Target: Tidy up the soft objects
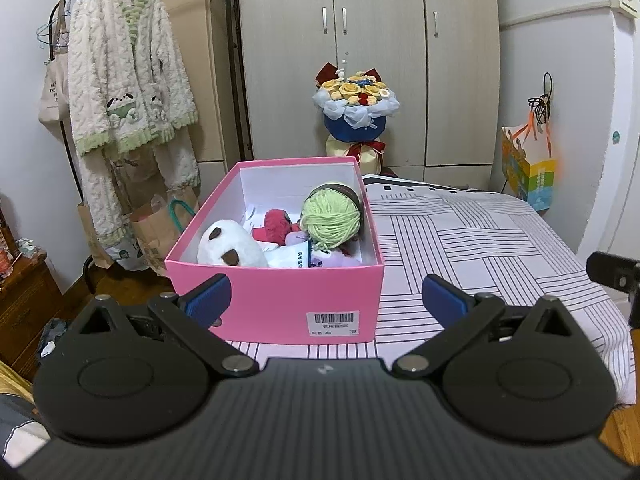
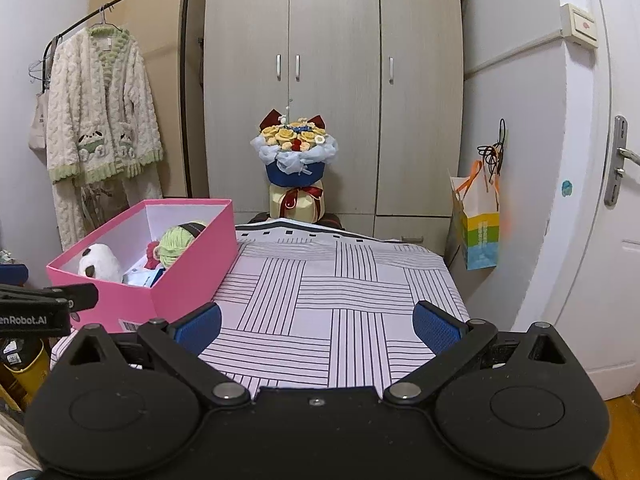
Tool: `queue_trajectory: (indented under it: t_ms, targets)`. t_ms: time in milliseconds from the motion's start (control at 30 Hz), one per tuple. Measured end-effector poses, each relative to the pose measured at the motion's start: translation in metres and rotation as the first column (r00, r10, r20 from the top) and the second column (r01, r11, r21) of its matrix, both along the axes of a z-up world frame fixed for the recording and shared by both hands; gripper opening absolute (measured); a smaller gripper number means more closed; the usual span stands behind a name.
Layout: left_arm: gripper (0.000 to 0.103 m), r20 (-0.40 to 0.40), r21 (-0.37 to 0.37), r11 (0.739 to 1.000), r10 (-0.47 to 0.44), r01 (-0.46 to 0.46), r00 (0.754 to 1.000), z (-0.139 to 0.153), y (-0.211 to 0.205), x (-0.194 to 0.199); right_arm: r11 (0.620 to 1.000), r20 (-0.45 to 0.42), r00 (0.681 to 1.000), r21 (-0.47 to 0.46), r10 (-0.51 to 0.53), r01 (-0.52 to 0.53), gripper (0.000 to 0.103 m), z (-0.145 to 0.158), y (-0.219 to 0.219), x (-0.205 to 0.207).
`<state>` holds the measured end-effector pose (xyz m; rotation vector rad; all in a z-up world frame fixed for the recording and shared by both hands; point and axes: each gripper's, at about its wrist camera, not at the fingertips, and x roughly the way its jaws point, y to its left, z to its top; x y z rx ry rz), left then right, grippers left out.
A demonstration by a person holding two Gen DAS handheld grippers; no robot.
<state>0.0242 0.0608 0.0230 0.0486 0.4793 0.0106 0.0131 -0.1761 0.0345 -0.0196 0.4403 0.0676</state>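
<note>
I had both grippers released and holding nothing. The left gripper [image 1: 326,300] hung with its blue pads spread wide, and the pink box [image 1: 276,296] sat straight ahead of its fingers, close, on the striped bedspread [image 1: 480,240]. The box's long axis ran away from me, along the line of the fingers. Inside lay the soft things: a white plush [image 1: 232,248] nearest the fingertips, a red plush [image 1: 276,226] behind it, and a green yarn ball [image 1: 332,216] toward the far right corner. From the right gripper [image 2: 318,326], also spread wide, the box stood off to the left of the fingers, with only bare bedspread ahead. I judged the left the nearer hand for the box.
</note>
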Motion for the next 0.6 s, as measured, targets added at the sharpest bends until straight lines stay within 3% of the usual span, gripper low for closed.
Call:
queue_trajectory:
  t_ms: [600]
  targets:
    - [0.103, 0.012, 0.005, 1.000, 0.022, -0.022, 1.000, -0.0022, 0.0027, -0.0017, 1.000, -0.033, 0.999, -0.006, -0.030, 0.030, 0.103, -0.0044, -0.0015, 0.0069]
